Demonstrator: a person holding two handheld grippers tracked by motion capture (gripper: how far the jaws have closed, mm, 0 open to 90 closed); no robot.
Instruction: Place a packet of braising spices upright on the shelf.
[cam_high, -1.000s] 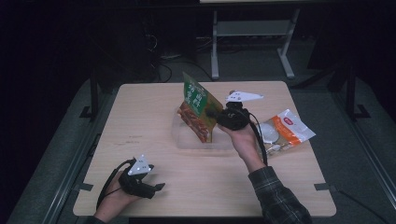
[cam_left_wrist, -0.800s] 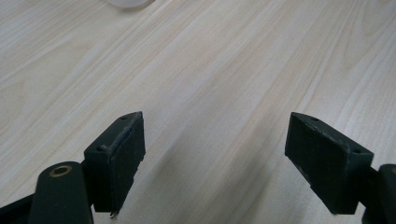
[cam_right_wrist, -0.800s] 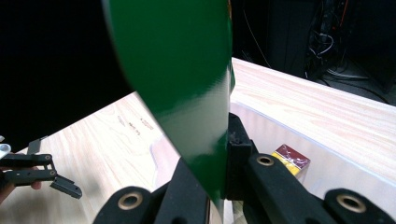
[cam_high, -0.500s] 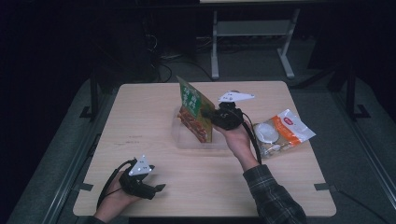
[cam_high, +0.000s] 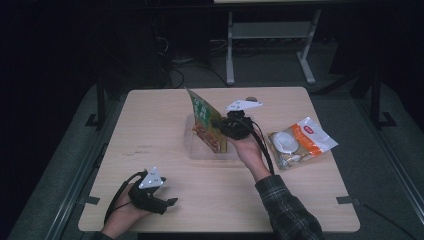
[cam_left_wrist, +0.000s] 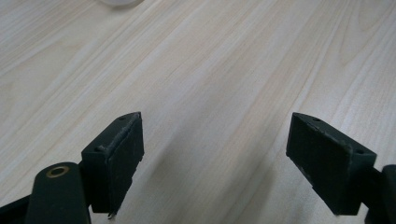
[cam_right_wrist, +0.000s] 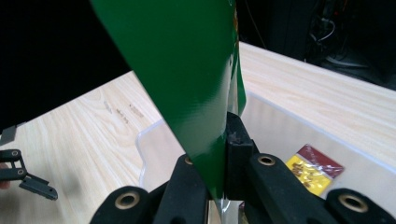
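Pale wooden counter (cam_high: 150, 130) carries a clear tray (cam_high: 192, 149), above which the right claw (cam_high: 223, 129) clamps a green snack packet (cam_high: 205, 122) upright, long axis vertical, while the left claw (cam_high: 167, 202) rests gaping, well apart.

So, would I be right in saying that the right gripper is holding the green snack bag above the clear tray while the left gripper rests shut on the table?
Not quite: the left gripper is open. The left gripper view shows its jaws standing wide apart over bare table with nothing between them. The rest holds: the right gripper is clamped on the green snack bag above the clear tray.
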